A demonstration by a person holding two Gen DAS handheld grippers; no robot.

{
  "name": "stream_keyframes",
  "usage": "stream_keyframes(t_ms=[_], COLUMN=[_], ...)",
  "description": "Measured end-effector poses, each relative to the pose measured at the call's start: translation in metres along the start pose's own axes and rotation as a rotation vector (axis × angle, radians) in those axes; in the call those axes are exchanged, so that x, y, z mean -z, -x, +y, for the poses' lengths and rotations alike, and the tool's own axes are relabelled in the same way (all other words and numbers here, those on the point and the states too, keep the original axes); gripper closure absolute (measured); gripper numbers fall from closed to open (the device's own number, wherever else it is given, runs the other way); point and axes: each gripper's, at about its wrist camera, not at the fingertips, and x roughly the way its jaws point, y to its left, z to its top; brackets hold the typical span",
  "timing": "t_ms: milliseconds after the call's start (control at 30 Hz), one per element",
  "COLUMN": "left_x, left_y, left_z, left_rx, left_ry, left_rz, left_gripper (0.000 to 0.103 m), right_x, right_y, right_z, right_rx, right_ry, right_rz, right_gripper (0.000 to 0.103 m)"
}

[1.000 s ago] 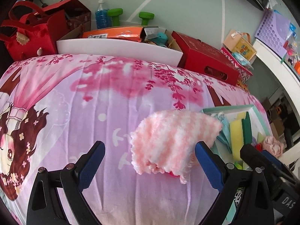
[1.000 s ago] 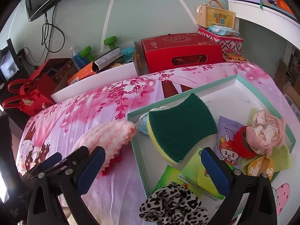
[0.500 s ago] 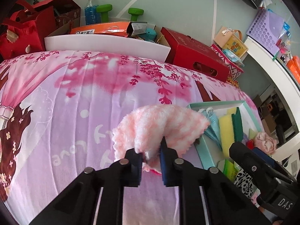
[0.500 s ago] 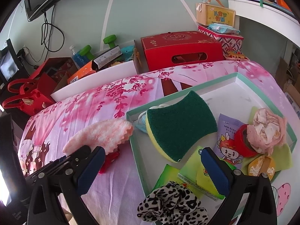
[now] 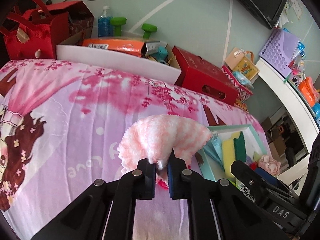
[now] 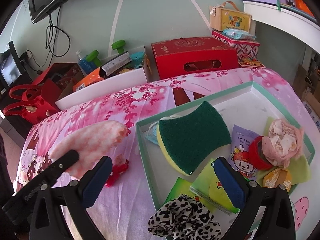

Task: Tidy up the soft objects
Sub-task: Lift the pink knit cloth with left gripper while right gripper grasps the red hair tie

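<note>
My left tongs (image 5: 161, 167) are clamped on the near edge of the pink cloth (image 5: 164, 138), which is bunched up on the bed (image 5: 80, 120) just left of the tray (image 6: 200, 96). Right tongs (image 6: 160, 173) gape wide, holding nothing, over the tray's near corner. Looks mostly done: sponge (image 6: 192, 136), scrunchie (image 6: 184, 218), packets and a pink rag already in the tray. Left, I'd say: the cloth, plus a red bit (image 6: 118, 172) beside it. Cloth's long axis runs across the left view, its pointed end toward the tray.
</note>
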Motion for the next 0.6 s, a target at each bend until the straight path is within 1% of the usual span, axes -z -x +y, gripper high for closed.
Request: stream_keyframes(t_ms=[233,367,433,600], left_x=[-0.003,-0.002,-0.002,-0.001], left_y=[0.026,0.041,0.047,0.061], left_z=[0.008,0.016,0.023,0.047], left_rx=[-0.019,-0.095,-0.119,-0.162], left_ry=[0.023,0.035,0.052,0.138], left_rz=[-0.068,-0.097,-0.109,-0.122], left_gripper=[0.094,0.094,0.094,0.094], right_x=[0.001,0.003,0.005,0.009], right_y=[0.002,-0.001,-0.002,-0.006], right_z=[0.014,0.025,0.030,0.041], right_rx=[-0.026,-0.039,-0.046,-0.050], right_ry=[0.051,0.084,0.100,0.134], right_rz=[-0.014,-0.003,0.003,0.018], right_gripper=[0.001,0.005,0.007,0.013])
